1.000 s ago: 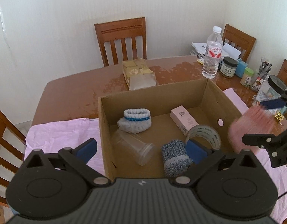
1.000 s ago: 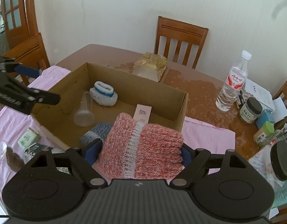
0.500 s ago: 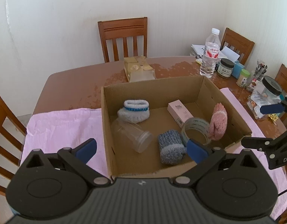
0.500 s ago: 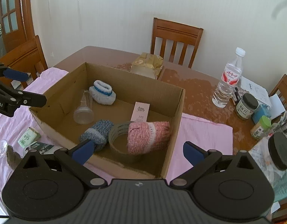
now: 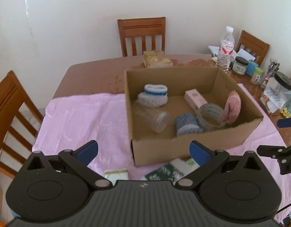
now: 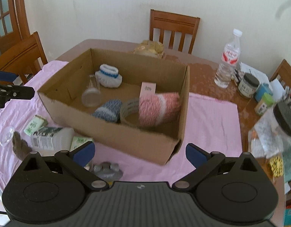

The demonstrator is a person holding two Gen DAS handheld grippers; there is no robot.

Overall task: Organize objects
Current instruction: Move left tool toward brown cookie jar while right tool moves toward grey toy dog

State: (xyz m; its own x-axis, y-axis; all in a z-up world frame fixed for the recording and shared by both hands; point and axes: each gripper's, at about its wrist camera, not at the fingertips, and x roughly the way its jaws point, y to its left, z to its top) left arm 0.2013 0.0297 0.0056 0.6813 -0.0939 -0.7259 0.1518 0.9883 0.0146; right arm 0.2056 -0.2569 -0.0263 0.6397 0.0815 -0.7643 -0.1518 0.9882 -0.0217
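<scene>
An open cardboard box (image 5: pixel 174 71) (image 6: pixel 126 141) sits on a pink cloth (image 5: pixel 79 117). A pink knit roll (image 5: pixel 232 106) (image 6: pixel 157 106) lies inside it, leaning on a tape roll (image 5: pixel 210 116) (image 6: pixel 129 107) by the right wall. Also inside are a blue-grey knit roll (image 5: pixel 186 125), a white-and-blue knit piece (image 5: pixel 154 94), a clear jar (image 5: pixel 153 116) on its side and a small pink carton (image 5: pixel 195 99). My left gripper (image 5: pixel 143 151) hovers open before the box's near left corner. My right gripper (image 6: pixel 139 152) stands wide open and empty before the near right corner.
Green packets (image 6: pixel 35 125), a white labelled bottle (image 6: pixel 50 138), a glass lid (image 6: pixel 6 135) and a grey object (image 6: pixel 105 170) lie on the cloth in front of the box. A water bottle (image 6: pixel 228 60) and jars (image 6: pixel 247 85) crowd the table's right side. Wooden chairs (image 5: pixel 142 36) surround it.
My right gripper opened and let go of the pink knit roll, which now lies in the box. Both grippers have drawn back from the box toward the table's near side.
</scene>
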